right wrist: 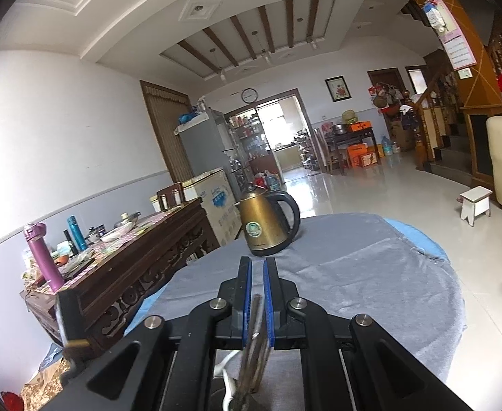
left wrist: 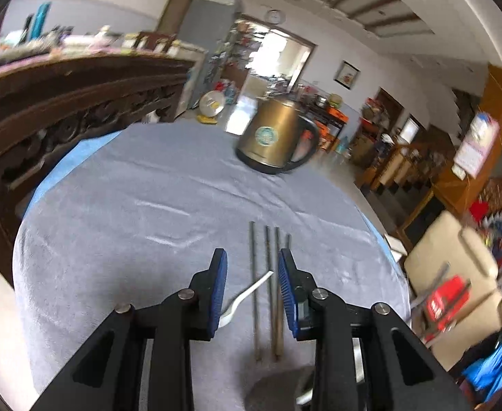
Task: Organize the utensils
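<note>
Several thin chopsticks [left wrist: 255, 308], grey metal and brown wood, lie side by side on the grey tablecloth [left wrist: 148, 205]. A white plastic fork [left wrist: 247, 296] lies slanted across them. My left gripper [left wrist: 253, 255] hovers just above them, open, its blue pads [left wrist: 218, 291] on either side of the row and touching nothing. In the right wrist view my right gripper [right wrist: 257, 262] is shut on a flat grey metal utensil [right wrist: 255, 342] that hangs down and back from the pads. What kind of utensil it is I cannot tell. Part of a white object [right wrist: 228, 382] shows beneath it.
A bronze electric kettle [left wrist: 274, 140] [right wrist: 268, 222] with a black handle stands at the far side of the round table. A dark carved wooden sideboard [right wrist: 131, 267] crowded with bottles and dishes runs along the left. A cream chair [left wrist: 456, 274] stands to the right.
</note>
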Tool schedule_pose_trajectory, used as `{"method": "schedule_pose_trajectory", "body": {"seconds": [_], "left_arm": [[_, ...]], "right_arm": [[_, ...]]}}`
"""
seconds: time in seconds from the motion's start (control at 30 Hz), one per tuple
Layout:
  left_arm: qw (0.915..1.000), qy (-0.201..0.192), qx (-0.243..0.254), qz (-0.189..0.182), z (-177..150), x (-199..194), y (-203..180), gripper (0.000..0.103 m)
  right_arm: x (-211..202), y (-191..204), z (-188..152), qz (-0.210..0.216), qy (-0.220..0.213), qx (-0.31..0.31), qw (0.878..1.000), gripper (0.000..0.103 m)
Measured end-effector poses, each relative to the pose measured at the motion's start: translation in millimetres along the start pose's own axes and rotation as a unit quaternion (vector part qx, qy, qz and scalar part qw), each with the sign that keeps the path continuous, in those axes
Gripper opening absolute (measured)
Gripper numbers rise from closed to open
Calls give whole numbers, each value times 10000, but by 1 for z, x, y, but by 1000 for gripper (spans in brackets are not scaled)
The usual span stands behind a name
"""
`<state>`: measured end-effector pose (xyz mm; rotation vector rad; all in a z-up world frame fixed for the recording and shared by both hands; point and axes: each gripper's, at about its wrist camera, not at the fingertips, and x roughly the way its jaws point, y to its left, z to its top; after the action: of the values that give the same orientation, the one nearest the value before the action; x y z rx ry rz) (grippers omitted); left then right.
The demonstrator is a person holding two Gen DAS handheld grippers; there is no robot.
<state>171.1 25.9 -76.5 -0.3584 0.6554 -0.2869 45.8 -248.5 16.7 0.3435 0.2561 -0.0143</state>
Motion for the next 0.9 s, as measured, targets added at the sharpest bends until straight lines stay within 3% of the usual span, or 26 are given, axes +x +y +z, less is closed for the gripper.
{"method": "schedule_pose_trajectory", "body": {"seconds": [0.07, 0.17, 0.23, 0.3, 0.4, 0.6, 0.9], "left_arm": [[9996, 259, 14, 142, 4, 12, 11, 39], [9961, 754, 175, 417, -1, 34, 20, 41], [9926, 1040, 295, 555, -11, 50, 24, 42], [9872, 1363, 444, 705, -25, 64, 26, 49], [9812, 1749, 460, 682, -43, 81, 29, 50], [9770, 1894, 609, 767, -56, 92, 33, 50], [9808, 1836, 567, 343, -61, 90, 38, 50]], "right_arm": [[2, -6, 0, -57, 19, 111, 9999, 8], [6, -16, 0, -140, 92, 271, 9995, 8], [9, -19, -2, -190, 128, 317, 9992, 8], [13, -24, -4, -257, 200, 334, 9989, 8], [16, -31, -7, -321, 271, 366, 9984, 8], [20, -42, -12, -408, 350, 465, 9975, 8], [28, -49, -18, -449, 501, 558, 9962, 8]]}}
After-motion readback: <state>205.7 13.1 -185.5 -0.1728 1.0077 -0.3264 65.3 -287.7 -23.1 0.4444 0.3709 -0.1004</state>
